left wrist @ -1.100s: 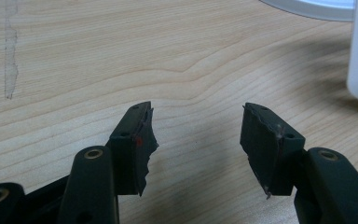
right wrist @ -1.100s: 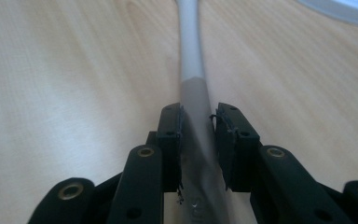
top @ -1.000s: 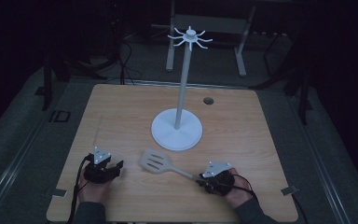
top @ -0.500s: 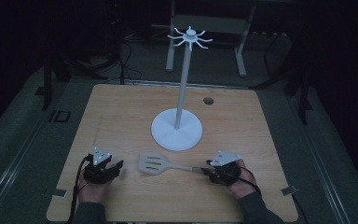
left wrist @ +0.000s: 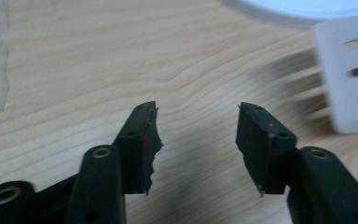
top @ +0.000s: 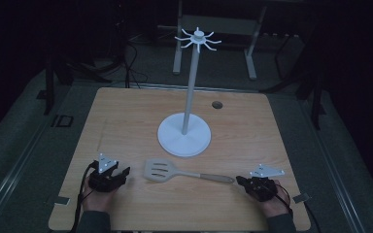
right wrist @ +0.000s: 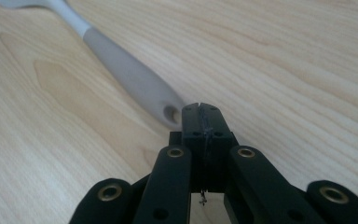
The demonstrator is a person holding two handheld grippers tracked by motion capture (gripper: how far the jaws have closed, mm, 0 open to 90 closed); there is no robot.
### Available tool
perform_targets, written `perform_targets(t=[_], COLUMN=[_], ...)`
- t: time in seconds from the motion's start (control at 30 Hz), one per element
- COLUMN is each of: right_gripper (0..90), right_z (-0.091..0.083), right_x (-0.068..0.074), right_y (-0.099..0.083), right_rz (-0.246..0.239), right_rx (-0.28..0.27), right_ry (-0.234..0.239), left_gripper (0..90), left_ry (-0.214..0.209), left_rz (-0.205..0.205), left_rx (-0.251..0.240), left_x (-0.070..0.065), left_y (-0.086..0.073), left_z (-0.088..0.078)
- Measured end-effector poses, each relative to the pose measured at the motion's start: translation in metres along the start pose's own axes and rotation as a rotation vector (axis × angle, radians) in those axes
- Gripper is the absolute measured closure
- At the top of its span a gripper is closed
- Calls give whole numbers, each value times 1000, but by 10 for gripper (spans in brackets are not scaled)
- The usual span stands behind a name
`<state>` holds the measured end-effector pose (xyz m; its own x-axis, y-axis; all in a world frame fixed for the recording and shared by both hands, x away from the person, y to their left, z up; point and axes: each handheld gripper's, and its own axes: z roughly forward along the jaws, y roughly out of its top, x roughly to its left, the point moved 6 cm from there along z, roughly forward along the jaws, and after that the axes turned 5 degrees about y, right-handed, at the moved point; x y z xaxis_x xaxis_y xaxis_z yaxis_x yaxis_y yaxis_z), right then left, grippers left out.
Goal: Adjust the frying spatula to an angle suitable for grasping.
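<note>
A pale slotted spatula (top: 184, 172) lies flat on the wooden table (top: 126, 121), in the lower middle of the high view, its blade toward the left and its grey handle running right. Just above it in the frame stands a white rack (top: 184, 136) with a round base, a tall post and hooks at the top.

The right gripper (top: 245, 183) sits at the lower right, its jaws pressed together with nothing between them; in the right gripper view the closed tips (right wrist: 201, 112) rest right at the handle's end, beside the hanging hole, whether touching or just short I cannot tell. The left gripper (top: 121, 174) waits at the lower left with its jaws spread over bare wood, and they have just been closing a little; the blade (left wrist: 349, 79) shows at the upper right of its view, apart from them.

The spatula looks light and stiff, likely smooth plastic, so it could slide or pivot if nudged. The grey handle seems the best place to pinch, near the middle for balance, leaving the hole free for a hook.
</note>
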<state>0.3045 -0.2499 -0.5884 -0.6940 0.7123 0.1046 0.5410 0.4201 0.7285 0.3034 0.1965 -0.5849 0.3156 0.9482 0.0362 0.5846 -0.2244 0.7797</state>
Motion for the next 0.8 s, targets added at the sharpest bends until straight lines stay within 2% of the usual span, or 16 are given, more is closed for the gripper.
perform_targets(t=[0.07,0.27,0.33,0.53,0.6,0.67,0.8], right_gripper=[898,888,859,778,699,654,614], right_z=[0,0,1,1,2,4,6], right_x=[-1,0,1,4,5,5,5], right_y=[-1,1,1,0,0,-1,-2], right_rz=[4,-8,-18,-35,-41,-42,-44], right_rx=[-2,-8,-7,-10,-8,-4,7], right_ry=[-3,-3,1,30,38,40,47], left_gripper=[535,641,681,778,808,836,890], left_ry=[-23,-72,-93,-141,-154,-161,-174], left_rz=[12,101,132,201,224,245,262], left_rx=[-29,-100,-107,-80,-67,-46,-2], left_x=[-6,-31,-40,-63,-69,-74,-78], left_y=[5,25,30,38,39,40,38], left_z=[-5,-17,-18,-5,1,6,19])
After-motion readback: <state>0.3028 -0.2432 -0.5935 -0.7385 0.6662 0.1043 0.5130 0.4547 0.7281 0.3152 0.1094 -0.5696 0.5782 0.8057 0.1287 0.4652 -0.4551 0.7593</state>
